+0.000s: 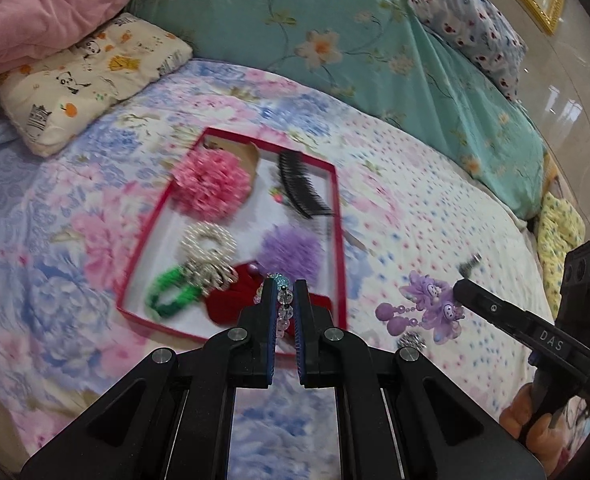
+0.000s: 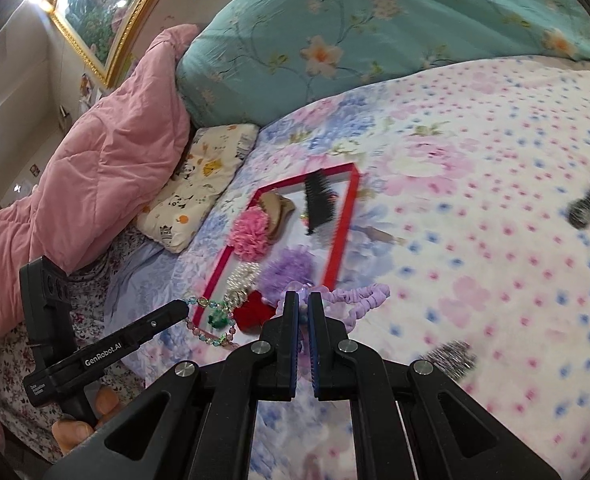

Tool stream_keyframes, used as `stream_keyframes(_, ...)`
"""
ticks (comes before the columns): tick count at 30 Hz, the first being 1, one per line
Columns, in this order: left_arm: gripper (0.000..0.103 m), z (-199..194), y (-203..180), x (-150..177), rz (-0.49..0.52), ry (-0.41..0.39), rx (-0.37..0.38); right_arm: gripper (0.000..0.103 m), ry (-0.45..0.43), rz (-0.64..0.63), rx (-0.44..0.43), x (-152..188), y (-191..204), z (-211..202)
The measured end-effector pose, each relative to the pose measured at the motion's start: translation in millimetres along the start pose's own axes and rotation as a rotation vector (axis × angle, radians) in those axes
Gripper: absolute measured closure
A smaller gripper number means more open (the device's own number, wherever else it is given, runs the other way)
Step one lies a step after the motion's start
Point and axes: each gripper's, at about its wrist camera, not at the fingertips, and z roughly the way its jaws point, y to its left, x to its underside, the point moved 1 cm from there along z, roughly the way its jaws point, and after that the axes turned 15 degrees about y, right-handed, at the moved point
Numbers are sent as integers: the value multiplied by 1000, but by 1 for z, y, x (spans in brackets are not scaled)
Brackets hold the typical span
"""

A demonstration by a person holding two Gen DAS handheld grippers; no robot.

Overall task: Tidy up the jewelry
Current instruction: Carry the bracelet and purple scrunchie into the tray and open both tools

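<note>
Your left gripper (image 1: 283, 286) has its fingers clenched on a clear beaded bracelet (image 1: 285, 312), over the near edge of the red tray (image 1: 341, 216) on the bed (image 1: 435, 208). Your right gripper (image 2: 303, 299) fingers are clenched on a purple scrunchie with charms (image 2: 359, 296), just beside the tray.
</note>
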Motion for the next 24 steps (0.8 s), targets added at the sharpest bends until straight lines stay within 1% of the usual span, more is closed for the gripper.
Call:
stream_keyframes(8,97,0,25,-25,-18,-28,-54,99,21,-29,-37,-29,22,38)
stream_keyframes(13,97,3,38,-41,-31,-35,-84,99,11,-31,-57,-46,32,52)
stream_keyframes(19,97,17,47,-55,-36,-26,-122,99,3,-21,-63,-64,34,73)
stream_keyframes(21,97,25,50,-57,-35,-20,-141,99,6,-16,-56,-67,32,81)
stream_keyframes(24,97,36,55,-58,-44,0,-148,99,23,-2,-54,-68,27,93)
